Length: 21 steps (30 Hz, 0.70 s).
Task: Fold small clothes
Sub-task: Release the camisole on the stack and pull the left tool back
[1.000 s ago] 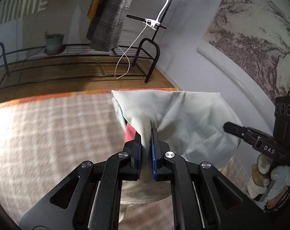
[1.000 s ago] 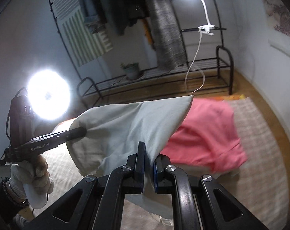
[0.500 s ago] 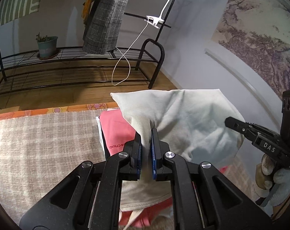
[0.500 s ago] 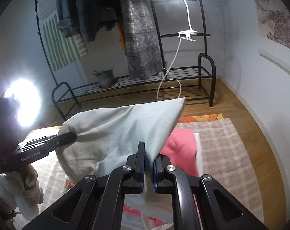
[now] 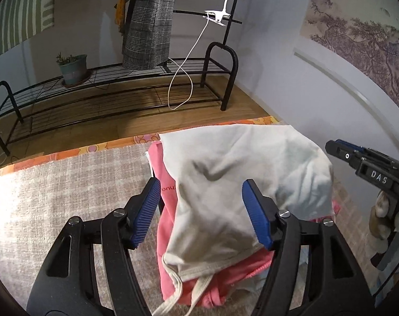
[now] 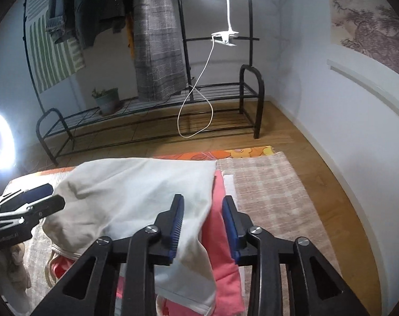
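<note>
The left hand-held gripper (image 5: 202,214) has its jaws spread wide, the blue pads either side of the near edge of a cream-white garment (image 5: 239,181) without pinching it. The right hand-held gripper (image 6: 202,227) is also open, one pad over the garment's right edge and the other over pink cloth, neither clamped on anything. With both sets of jaws apart, the garment lies free under its own weight.

It sits on top of a folded pink garment (image 5: 168,210), with a thin white piece (image 6: 229,184) peeking out on the pink one's right side. Together they make a stack of 3 on a beige plaid blanket (image 5: 54,192), toward its far right corner, over an orange floral sheet (image 5: 94,147) visible along the far edge. Placing it there looks deliberate: finished pieces gather in 1 pile, leaving the left of the blanket as working room.

The cream-white garment is not yet neat. Its middle bulges, its left end is rounded, and a ribbed hem with a looped strap (image 5: 189,287) hangs off the near side past the pink edge. I judge this fold to be nearly done, with a press or tuck of that hem remaining.

Beyond the blanket stand a black wire rack (image 6: 152,115), a small potted plant (image 6: 107,100) and a hanging plaid coat (image 6: 157,50).
</note>
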Available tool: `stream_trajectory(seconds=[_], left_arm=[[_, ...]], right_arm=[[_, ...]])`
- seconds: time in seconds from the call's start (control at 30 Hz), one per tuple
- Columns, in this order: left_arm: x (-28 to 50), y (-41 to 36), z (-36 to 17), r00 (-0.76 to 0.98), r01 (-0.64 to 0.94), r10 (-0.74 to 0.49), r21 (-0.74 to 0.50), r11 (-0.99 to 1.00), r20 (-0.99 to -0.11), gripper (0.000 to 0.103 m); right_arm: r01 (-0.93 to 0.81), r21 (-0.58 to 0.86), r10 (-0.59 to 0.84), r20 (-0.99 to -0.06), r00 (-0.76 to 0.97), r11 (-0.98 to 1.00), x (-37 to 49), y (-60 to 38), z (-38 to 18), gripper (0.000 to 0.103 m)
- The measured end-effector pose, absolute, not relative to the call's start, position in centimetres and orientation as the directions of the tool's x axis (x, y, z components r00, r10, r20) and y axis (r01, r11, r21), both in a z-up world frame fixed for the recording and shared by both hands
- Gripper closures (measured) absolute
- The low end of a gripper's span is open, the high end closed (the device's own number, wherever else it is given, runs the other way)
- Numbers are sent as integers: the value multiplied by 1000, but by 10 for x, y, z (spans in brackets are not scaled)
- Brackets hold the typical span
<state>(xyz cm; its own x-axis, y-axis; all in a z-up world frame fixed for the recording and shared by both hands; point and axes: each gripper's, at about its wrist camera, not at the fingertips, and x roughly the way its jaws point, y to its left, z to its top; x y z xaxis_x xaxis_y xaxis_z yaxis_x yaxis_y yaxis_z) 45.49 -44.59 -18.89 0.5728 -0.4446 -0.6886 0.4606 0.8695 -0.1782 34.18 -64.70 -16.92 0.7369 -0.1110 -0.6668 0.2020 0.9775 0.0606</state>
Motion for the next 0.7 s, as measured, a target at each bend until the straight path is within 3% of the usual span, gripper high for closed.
stream_trajectory(seconds=[0.7], left_arm=[[320, -367, -71, 668, 526, -478, -92, 846, -570, 36]], right_arm=[[182, 52, -120, -574, 810, 982, 245, -563, -63, 66]])
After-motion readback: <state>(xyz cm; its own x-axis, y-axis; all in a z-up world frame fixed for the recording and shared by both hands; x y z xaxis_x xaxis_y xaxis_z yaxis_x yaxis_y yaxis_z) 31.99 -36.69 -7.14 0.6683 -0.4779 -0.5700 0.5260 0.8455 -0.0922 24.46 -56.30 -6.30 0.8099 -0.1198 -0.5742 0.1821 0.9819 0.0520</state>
